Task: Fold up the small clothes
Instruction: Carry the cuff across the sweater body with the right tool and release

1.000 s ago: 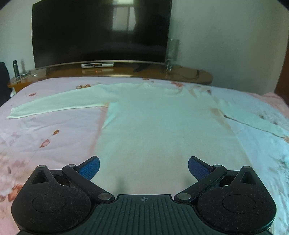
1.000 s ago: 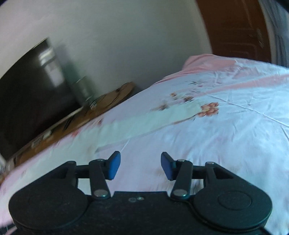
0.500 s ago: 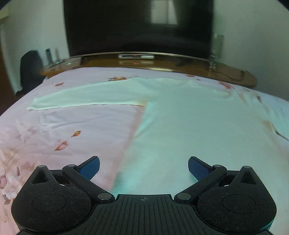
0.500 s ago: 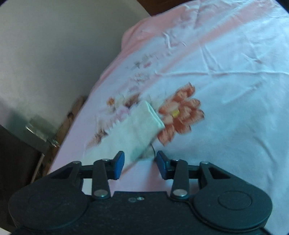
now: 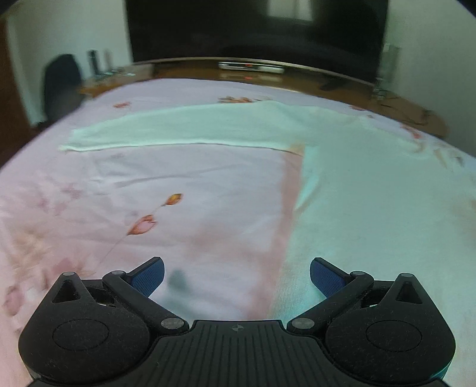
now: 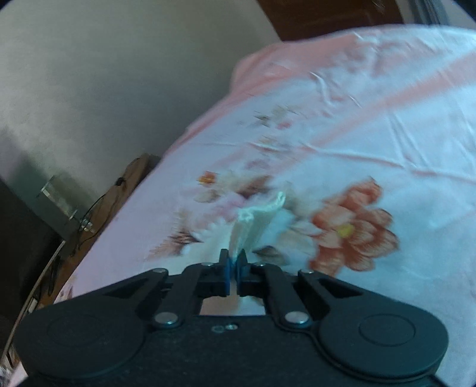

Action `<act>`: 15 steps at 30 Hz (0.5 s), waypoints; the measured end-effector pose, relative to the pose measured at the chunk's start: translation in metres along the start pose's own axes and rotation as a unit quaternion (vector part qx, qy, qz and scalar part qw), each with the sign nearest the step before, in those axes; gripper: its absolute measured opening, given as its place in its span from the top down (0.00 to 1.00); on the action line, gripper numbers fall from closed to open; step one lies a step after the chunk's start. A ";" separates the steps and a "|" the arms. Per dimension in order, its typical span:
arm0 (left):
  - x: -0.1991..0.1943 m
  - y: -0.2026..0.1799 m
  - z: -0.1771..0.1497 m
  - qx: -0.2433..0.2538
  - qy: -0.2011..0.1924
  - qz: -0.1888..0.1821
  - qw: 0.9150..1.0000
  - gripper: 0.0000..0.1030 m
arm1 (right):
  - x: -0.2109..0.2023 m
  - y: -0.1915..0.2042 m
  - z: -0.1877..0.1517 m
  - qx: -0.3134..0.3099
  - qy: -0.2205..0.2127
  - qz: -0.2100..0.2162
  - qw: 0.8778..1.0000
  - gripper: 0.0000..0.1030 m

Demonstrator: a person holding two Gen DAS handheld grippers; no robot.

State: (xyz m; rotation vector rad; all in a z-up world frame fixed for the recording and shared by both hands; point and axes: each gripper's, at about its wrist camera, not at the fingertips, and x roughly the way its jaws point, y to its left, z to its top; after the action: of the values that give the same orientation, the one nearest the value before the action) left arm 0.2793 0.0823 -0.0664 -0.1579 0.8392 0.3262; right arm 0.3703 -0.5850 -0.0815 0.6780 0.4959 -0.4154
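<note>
A pale mint long-sleeved top [image 5: 372, 190] lies flat on the bed, its left sleeve [image 5: 178, 131] stretched out to the left. My left gripper [image 5: 236, 275] is open and empty, low over the sheet at the top's left side edge. In the right wrist view my right gripper [image 6: 234, 262] is shut on the cuff of the right sleeve [image 6: 255, 220], which bunches up from between the blue pads.
The bed has a pink floral sheet [image 5: 148, 223]. A wooden TV bench [image 5: 253, 71] with a large dark TV [image 5: 255, 26] stands beyond the bed's far edge. A dark chair [image 5: 61, 86] is at the far left. A wall [image 6: 104, 74] lies beyond the bed's right side.
My right gripper closed on the right sleeve cuff, which was lying flat between open fingers. My left gripper moved left, from over the top's body towards its left edge.
</note>
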 end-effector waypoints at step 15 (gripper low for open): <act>0.016 0.095 0.025 -0.013 -0.023 -0.032 0.999 0.00 | -0.031 0.285 -0.157 -0.225 0.061 0.170 0.957 0.95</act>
State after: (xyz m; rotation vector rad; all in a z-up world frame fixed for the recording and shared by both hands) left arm 0.2743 0.1813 -0.0625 -0.2004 0.7839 0.2799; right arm 0.4450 -0.2712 -0.0310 0.3352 0.5551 0.0697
